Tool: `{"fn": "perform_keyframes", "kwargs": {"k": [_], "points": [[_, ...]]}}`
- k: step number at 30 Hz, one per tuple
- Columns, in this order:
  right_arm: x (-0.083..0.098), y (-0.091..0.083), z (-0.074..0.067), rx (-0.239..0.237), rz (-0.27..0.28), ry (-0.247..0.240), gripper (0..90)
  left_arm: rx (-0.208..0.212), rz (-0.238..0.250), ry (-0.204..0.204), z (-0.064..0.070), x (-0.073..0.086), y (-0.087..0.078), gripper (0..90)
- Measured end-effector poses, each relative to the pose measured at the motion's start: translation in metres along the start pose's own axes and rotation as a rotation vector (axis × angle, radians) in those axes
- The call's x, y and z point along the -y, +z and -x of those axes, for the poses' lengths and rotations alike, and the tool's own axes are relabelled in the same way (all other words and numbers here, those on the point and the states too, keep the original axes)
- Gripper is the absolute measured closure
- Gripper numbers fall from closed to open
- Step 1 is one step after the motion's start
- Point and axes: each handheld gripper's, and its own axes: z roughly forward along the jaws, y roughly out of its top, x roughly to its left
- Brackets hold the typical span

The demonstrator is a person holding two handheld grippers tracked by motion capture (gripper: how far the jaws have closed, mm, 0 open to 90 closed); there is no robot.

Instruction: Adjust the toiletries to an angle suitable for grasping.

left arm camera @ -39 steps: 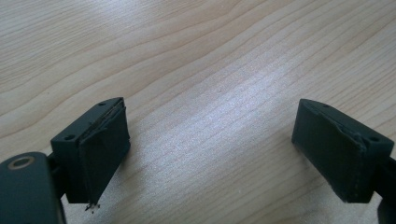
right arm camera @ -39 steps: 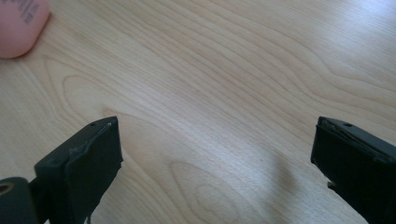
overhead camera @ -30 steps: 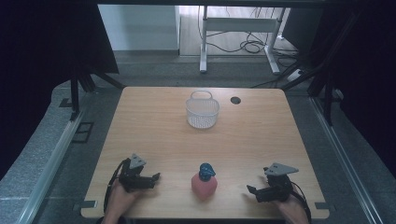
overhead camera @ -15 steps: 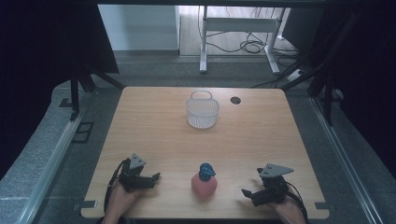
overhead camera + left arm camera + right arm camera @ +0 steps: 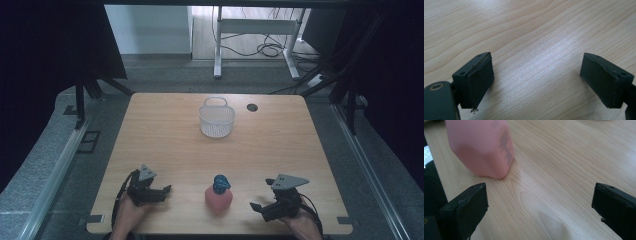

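The pink bottle [image 5: 218, 199] with the blue cap [image 5: 220, 183] stands upright on the wooden table [image 5: 165, 140], near its front edge, at about 6 o'clock from the table's middle; it is between the two grippers and touches neither of them. The right gripper [image 5: 256, 207] lies low over the table at 3 o'clock of the bottle, near to it, with its tips turned toward the bottle; its jaws stand wide apart, with nothing between them. In the right gripper view [image 5: 539, 207] the bottle [image 5: 481, 147] is at about 11 o'clock, ahead of the jaw on the left side, and only bare wood lies in the gap; the printing on the bottle's side is too blurred to read. The left gripper [image 5: 167, 190] is at 9 o'clock of the bottle, a little farther off, with its tips pointing toward 3 o'clock; in the left gripper view [image 5: 536, 75] its jaws are also wide and hold nothing, with plain wood under them. A white mesh basket [image 5: 216, 121] with a handle stands at 12 o'clock of the bottle, well apart from it, on the far half of the table; a small dark round hole [image 5: 251, 107] is in the tabletop at 2 o'clock of the basket.
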Motion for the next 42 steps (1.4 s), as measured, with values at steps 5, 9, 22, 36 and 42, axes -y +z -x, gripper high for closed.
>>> {"fn": "perform_keyframes", "kwargs": {"k": [5, 9, 22, 36, 42], "points": [[-0.006, 0.001, -0.005, -0.008, 0.016, 0.001, 3.3, -0.001, 0.0, -0.001, 0.0, 0.0, 0.0, 11.3], [-0.012, 0.002, -0.008, -0.019, 0.012, -0.007, 4.5, -0.001, 0.0, -0.001, 0.0, 0.0, 0.0, 11.3], [-0.035, 0.009, -0.027, -0.073, 0.023, -0.074, 8.8, -0.004, -0.001, -0.004, 0.0, 0.0, 0.0, 11.3], [-0.061, 0.024, -0.043, -0.147, 0.054, -0.105, 22.0, -0.005, -0.003, -0.001, 0.0, 0.0, 0.0, 11.3], [-0.069, 0.029, -0.049, -0.174, 0.054, -0.129, 29.0, -0.005, -0.005, 0.001, 0.0, 0.0, 0.0, 11.3]]}}
